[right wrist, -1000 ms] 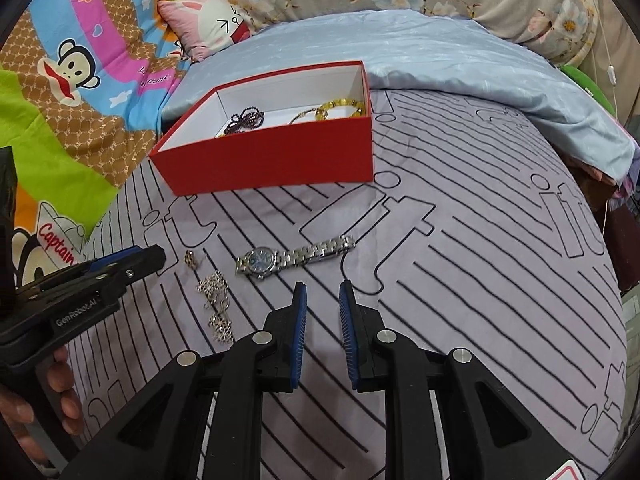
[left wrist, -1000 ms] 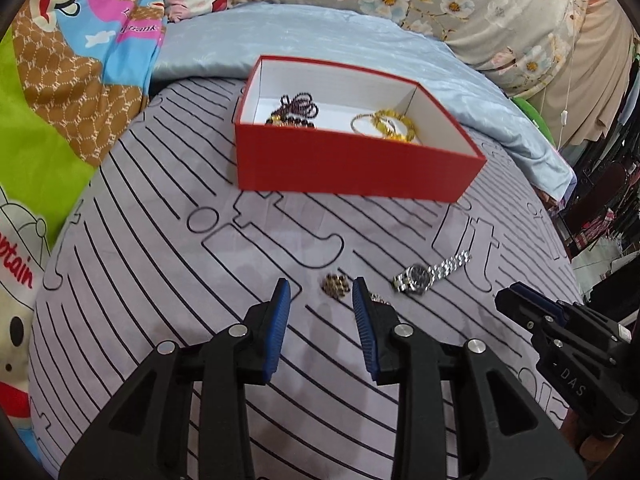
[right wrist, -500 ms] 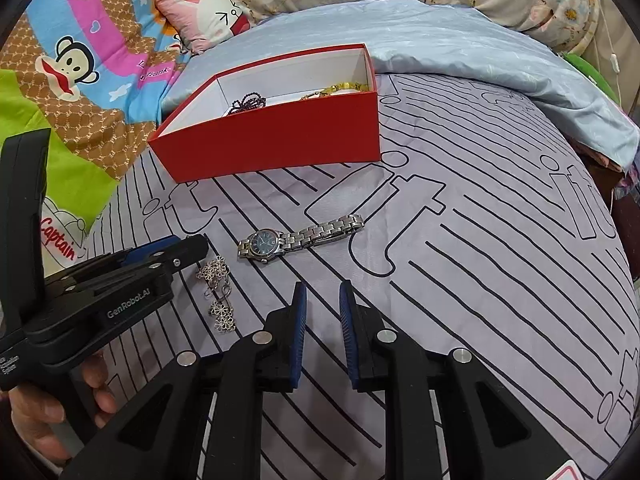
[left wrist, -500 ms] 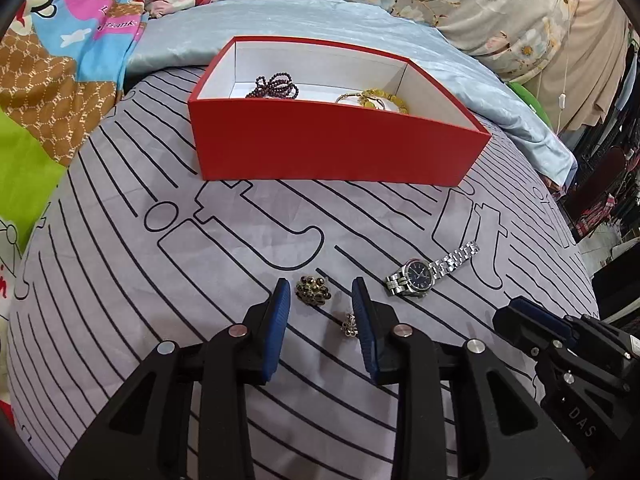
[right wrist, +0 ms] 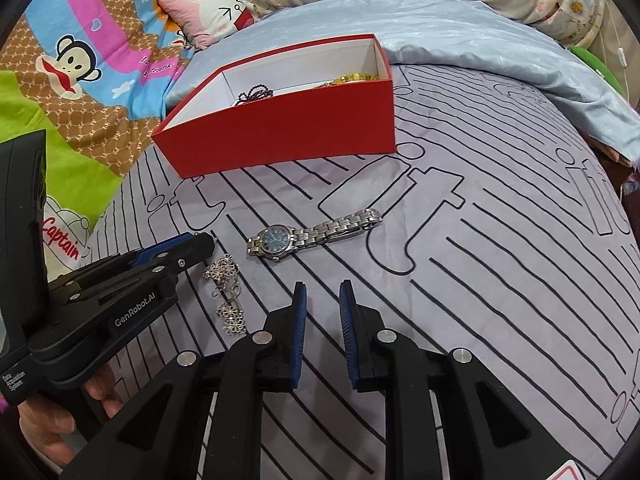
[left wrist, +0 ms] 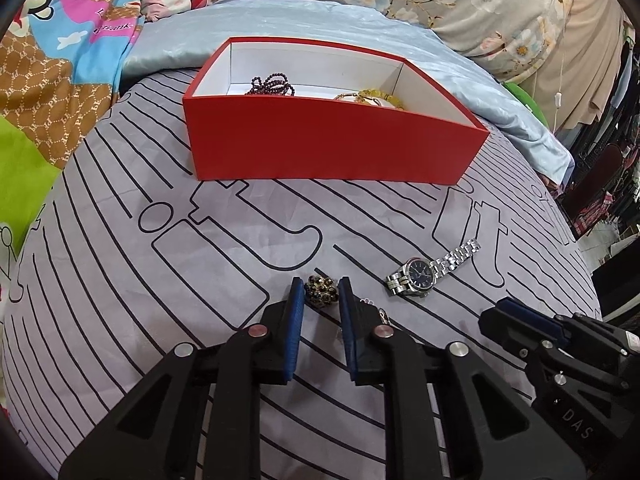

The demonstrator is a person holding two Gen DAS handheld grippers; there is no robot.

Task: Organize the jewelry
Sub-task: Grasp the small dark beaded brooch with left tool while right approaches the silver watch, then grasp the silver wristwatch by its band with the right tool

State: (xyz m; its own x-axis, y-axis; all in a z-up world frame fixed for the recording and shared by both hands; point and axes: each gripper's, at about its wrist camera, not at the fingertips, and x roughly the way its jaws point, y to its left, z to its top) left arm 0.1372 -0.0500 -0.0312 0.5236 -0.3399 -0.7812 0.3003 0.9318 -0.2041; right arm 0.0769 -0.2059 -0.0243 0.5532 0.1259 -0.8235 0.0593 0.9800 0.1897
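Note:
A red box point(left wrist: 332, 148) with white inside stands on the lilac striped bedsheet point(left wrist: 120, 260); it holds a dark bead string point(left wrist: 272, 84) and a yellow bracelet point(left wrist: 376, 96). My left gripper point(left wrist: 320, 296) is open, its tips on either side of a dark gold bead cluster point(left wrist: 319, 295) lying on the sheet. A silver flower chain point(right wrist: 226, 292) trails from under its right finger. A silver watch point(left wrist: 428, 272) with a blue face lies to the right, also in the right wrist view point(right wrist: 308, 234). My right gripper point(right wrist: 322, 300) is open and empty, just short of the watch.
A pale blue quilt point(left wrist: 280, 20) and floral pillows point(left wrist: 460, 4) lie behind the box. A cartoon blanket point(right wrist: 80, 72) covers the left side. The bed's edge drops off at the right point(left wrist: 592, 240).
My left gripper has moved forward and down until its open fingers flank the bead cluster, and its jaws have narrowed a little. My right gripper has opened slightly and barely shifted.

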